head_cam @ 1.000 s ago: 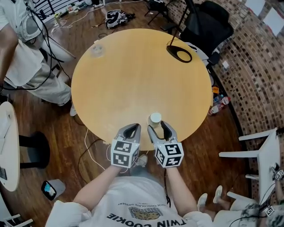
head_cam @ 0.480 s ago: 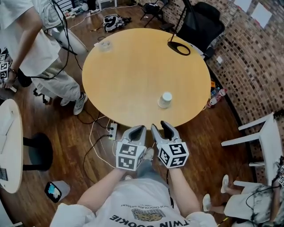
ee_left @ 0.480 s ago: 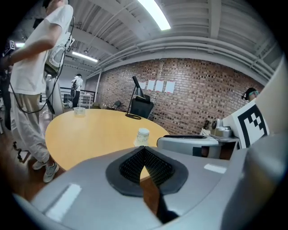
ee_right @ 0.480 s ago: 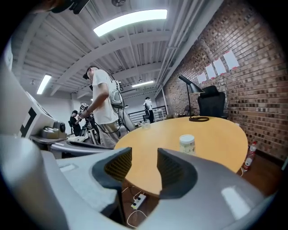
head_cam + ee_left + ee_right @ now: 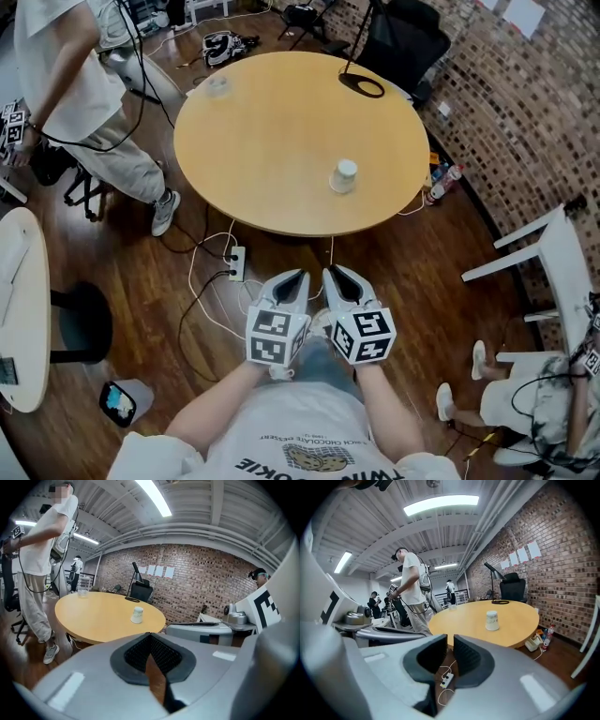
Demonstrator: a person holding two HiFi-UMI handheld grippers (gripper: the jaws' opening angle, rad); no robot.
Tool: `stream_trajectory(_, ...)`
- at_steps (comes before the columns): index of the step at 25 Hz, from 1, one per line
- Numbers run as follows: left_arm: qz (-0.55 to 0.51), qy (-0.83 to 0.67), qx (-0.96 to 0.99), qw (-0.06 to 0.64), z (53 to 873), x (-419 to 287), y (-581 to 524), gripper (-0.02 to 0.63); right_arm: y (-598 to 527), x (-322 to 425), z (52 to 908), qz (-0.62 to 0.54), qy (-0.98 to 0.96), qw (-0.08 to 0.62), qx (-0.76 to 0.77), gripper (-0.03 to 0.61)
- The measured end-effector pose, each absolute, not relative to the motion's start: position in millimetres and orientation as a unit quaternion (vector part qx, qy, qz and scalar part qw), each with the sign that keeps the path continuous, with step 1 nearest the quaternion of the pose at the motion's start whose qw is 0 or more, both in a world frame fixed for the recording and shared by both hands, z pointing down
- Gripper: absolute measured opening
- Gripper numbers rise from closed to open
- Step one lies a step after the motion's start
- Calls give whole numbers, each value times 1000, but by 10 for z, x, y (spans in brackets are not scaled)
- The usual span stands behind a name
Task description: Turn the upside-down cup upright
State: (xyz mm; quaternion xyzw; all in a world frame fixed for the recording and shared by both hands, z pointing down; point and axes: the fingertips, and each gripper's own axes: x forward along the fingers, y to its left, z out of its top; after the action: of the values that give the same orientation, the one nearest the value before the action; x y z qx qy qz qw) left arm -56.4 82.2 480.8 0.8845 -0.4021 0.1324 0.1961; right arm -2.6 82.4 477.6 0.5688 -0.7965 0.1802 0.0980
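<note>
The white paper cup [image 5: 344, 175] stands on the round wooden table [image 5: 272, 131] near its near right edge, its narrow end up and wide end down. It also shows in the left gripper view [image 5: 137, 614] and the right gripper view [image 5: 492, 620]. Both grippers hover side by side over the wooden floor, well short of the table. My left gripper [image 5: 293, 278] [image 5: 150, 637] has its fingertips together and holds nothing. My right gripper [image 5: 336, 275] [image 5: 450, 641] is closing; a narrow slit remains between its pads, with nothing in it.
A person [image 5: 84, 84] stands at the table's far left. A clear cup [image 5: 217, 84] and a black lamp base [image 5: 362, 85] sit on the far rim. A power strip [image 5: 235, 263] with cables lies on the floor ahead. A white chair [image 5: 553, 272] is at the right, a brick wall behind it.
Both grippers have drawn back from the table's edge to over the floor, leaving the cup on the table. The right gripper's jaws have narrowed from wide open to a slit.
</note>
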Motion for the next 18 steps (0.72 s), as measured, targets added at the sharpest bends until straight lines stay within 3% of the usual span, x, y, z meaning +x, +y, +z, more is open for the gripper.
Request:
stream_trajectory(5,128,-391,891,194,4677,-440,1161,3,1229,39,4657,182,-787,98,581,3)
stream_trajectory(18,132,-390,892,187,4568,212,1968,3,2033,623,4592,191,-784,94,582,3)
